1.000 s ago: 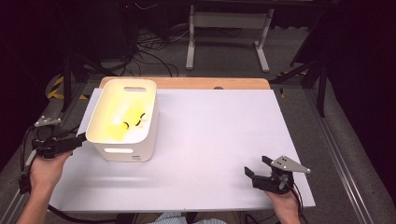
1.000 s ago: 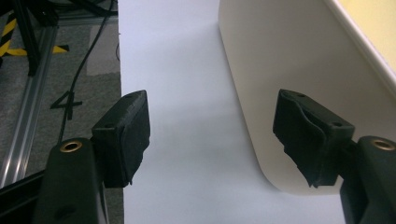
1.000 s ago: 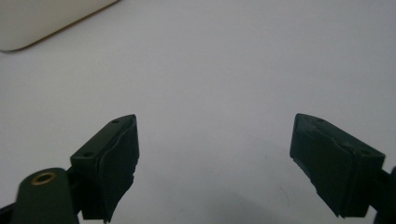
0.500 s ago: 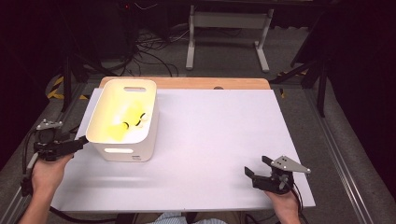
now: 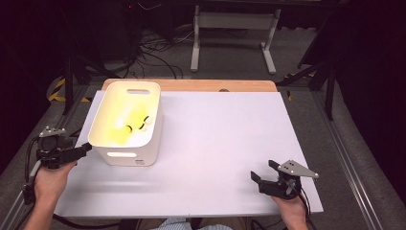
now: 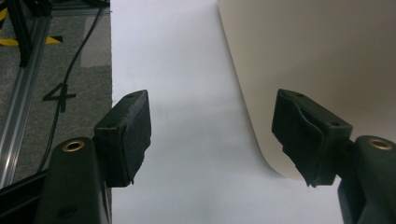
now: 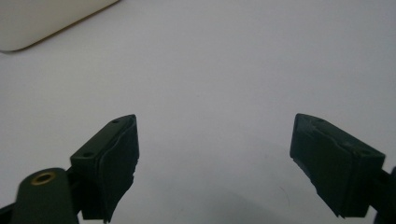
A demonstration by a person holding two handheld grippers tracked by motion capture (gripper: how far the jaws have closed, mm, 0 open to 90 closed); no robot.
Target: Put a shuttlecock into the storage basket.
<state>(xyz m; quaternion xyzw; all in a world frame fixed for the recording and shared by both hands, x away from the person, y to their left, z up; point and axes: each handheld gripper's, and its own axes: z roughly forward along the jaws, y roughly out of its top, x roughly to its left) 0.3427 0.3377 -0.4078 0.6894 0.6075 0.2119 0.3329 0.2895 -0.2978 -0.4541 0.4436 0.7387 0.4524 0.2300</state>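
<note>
Here, white bin (image 5: 125, 155) holding yellow items (image 5: 125, 125), left gripper (image 5: 81, 149) beside it, right gripper (image 5: 261, 178) apart, both jaws spread, empty.

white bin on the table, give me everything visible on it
The white bin is a rounded-corner tub, plastic by its look, with slot handles cut in its near and far walls. It stands upright at the table's left side. Inside lie yellow items with dark and pale ends. The left gripper, open, sits just off its near-left corner, apparently not touching.

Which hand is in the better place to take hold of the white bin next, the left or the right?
Probably the left. The left gripper is open beside the white bin; the right gripper is far across the table.
</note>
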